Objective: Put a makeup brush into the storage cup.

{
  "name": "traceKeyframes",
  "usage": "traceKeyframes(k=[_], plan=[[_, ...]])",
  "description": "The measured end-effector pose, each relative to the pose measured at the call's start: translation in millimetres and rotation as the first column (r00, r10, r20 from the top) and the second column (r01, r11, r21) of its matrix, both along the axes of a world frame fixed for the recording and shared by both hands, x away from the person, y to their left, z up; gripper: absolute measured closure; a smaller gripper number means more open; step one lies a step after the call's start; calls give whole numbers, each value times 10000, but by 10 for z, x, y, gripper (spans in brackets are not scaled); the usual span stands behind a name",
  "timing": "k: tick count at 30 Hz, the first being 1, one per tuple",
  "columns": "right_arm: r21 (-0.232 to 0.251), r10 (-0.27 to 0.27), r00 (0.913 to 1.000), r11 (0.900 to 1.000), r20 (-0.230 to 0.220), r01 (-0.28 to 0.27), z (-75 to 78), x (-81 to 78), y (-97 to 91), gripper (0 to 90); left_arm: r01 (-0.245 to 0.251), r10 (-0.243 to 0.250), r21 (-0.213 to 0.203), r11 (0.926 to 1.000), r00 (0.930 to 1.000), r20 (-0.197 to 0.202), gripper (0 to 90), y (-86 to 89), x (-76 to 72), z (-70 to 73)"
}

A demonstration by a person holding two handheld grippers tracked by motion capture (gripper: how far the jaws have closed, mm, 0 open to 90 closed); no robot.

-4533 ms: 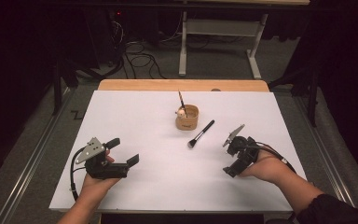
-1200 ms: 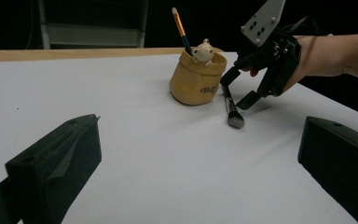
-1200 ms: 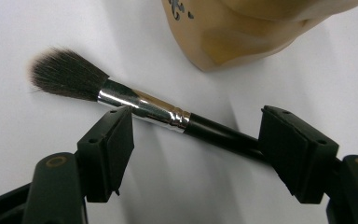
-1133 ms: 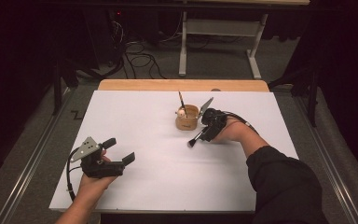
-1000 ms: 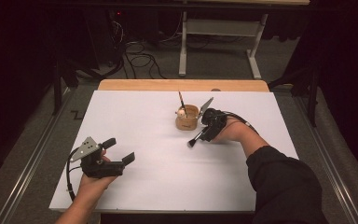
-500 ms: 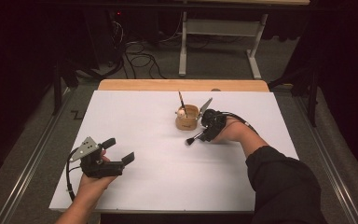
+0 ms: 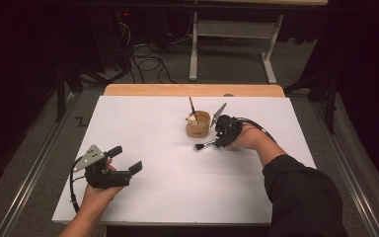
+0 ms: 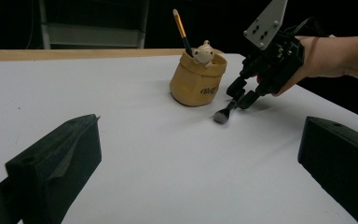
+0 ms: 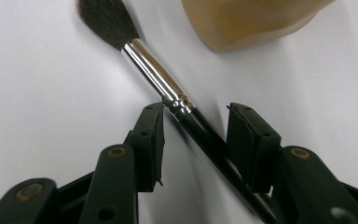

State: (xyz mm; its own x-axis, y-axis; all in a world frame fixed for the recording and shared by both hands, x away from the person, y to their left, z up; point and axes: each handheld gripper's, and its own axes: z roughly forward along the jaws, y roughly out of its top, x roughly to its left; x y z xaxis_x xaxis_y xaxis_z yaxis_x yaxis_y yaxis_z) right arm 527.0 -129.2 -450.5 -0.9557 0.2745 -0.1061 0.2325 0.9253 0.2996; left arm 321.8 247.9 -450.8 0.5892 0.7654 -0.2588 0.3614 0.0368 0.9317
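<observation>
Right claw [image 9: 193,133] astride brush [image 9: 168,91] handle

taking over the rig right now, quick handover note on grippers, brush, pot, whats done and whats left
Right gripper: down at the table beside the pot, jaws either side of the makeup brush handle and just been closing; a gap shows at each pad, so no grip yet.
Left gripper: open, holding nothing, resting near the front left of the white table.
Things: the brush lies flat on the table, bristles pointing away from the right hand. The tan pot stands upright next to it with one brush already in it.
Done: reach and straddle of the handle.
Left: close on it, lift, and probably drop it into the pot.
</observation>
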Motion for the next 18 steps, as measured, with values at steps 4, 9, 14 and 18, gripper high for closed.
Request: traceKeyframes(k=[4,9,14,18], plan=[[32,79,10000,10000,-38,-79,4,-7,-9,638,3,-3,-1,10000,10000,-2,1,1,-1,1],[5,221,9996,9998,-175,-221,14,-18,-12,703,-13,13,-24,10000,10000,16,1,-1,-1,3],[-80,277,9992,9996,-274,-279,22,-30,-20,728,-18,18,-40,10000,10000,15,2,0,-1,4],[-122,434,9986,9990,-296,-438,20,-42,-21,744,-22,22,-42,10000,10000,17,2,-1,0,3]])
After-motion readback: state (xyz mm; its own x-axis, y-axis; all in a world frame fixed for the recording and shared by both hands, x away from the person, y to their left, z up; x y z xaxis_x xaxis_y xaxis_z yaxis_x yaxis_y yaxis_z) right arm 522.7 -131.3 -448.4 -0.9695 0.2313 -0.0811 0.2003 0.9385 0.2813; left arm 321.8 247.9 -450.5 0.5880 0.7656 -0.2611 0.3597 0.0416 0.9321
